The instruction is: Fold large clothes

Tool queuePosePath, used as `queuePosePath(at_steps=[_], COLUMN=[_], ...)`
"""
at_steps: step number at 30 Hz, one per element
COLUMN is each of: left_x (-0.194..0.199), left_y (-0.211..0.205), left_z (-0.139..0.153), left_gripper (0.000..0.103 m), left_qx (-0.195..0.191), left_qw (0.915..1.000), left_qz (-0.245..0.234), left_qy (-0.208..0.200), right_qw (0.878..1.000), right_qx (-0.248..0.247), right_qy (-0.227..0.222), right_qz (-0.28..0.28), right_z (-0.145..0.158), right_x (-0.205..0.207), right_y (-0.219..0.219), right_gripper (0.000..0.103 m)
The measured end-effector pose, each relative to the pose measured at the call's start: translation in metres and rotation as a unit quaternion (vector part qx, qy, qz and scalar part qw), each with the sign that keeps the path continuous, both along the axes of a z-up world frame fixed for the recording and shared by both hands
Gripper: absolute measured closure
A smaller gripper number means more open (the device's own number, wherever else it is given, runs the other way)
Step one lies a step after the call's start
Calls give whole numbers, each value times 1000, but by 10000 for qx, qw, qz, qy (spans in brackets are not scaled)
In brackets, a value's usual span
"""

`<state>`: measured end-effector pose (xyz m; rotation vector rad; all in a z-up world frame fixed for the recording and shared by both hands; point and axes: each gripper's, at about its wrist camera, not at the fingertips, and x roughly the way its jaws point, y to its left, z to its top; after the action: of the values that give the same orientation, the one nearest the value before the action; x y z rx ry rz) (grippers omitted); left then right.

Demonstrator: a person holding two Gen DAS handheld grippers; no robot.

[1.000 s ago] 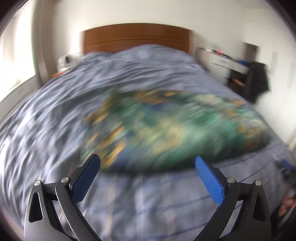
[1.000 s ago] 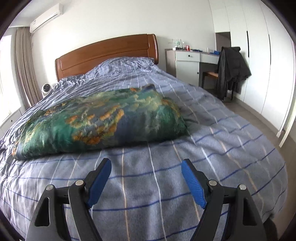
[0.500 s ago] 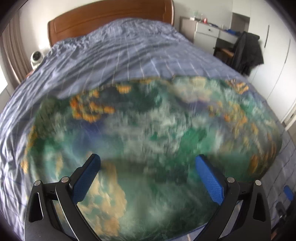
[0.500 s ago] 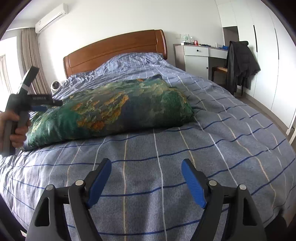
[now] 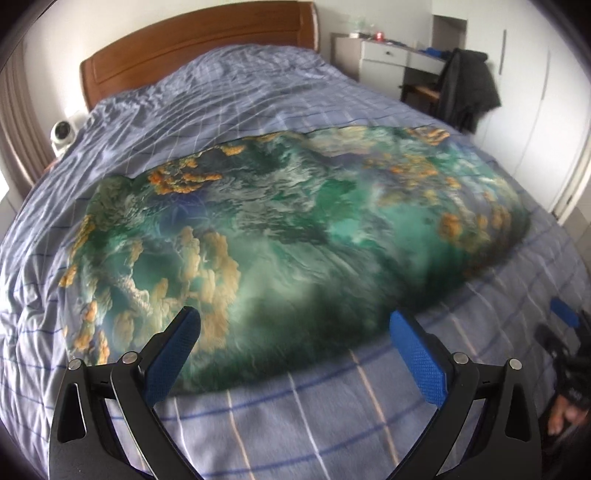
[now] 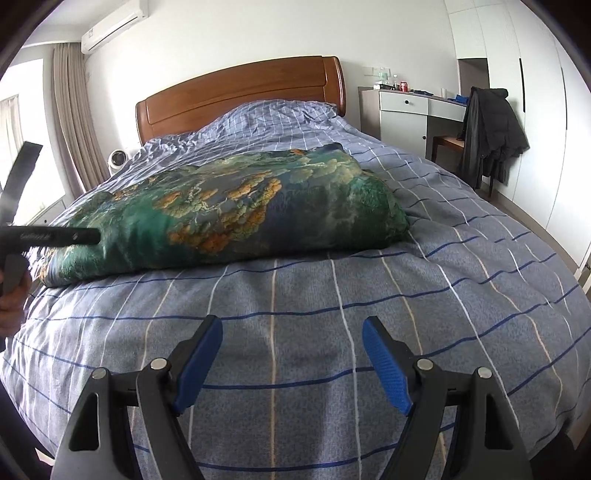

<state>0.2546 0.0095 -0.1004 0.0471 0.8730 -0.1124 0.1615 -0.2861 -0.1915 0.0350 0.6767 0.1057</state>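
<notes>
The left gripper [image 5: 295, 343] and the right gripper [image 6: 291, 358] both stood spread and empty. The green printed quilt [image 5: 295, 236] lay in a bulky folded bundle across the bed [image 6: 369, 295], apparently awaiting another fold.

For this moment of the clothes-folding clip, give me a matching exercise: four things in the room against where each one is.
Things:
1. green printed quilt
2. black jacket
3. air conditioner
4. right gripper

Places:
A. high on the wall, above the curtain
B. draped over the chair by the white desk
C. lying folded on the striped blue bedcover
D. open over bare striped bedcover, near the foot of the bed

Pairs: 1-C, 2-B, 3-A, 4-D
</notes>
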Motion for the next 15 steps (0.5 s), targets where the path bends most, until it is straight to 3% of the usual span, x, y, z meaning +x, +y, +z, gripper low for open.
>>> queuePosePath(at_steps=[5, 9, 10, 13, 15], left_x=[4, 24, 31, 47, 56], left_y=[-13, -35, -43, -62, -69], left_z=[22, 25, 21, 2, -16], left_gripper=[1, 1, 1, 1, 1], left_qx=[-199, -210, -184, -116, -53], left_qw=[9986, 9970, 9967, 9963, 9956], left_qz=[-343, -597, -681, -848, -920], left_qy=[-344, -437, -391, -129, 176], right_qw=[9986, 9890, 9826, 9473, 9336], right_qx=[482, 1413, 1765, 3004, 3334], right_qy=[161, 220, 389, 876, 1008], right_qz=[-138, -375, -436, -681, -840], right_z=[12, 30, 28, 8, -6], right_x=[15, 52, 65, 99, 116], right_y=[-14, -46, -55, -85, -96], right_gripper=[23, 17, 17, 17, 17])
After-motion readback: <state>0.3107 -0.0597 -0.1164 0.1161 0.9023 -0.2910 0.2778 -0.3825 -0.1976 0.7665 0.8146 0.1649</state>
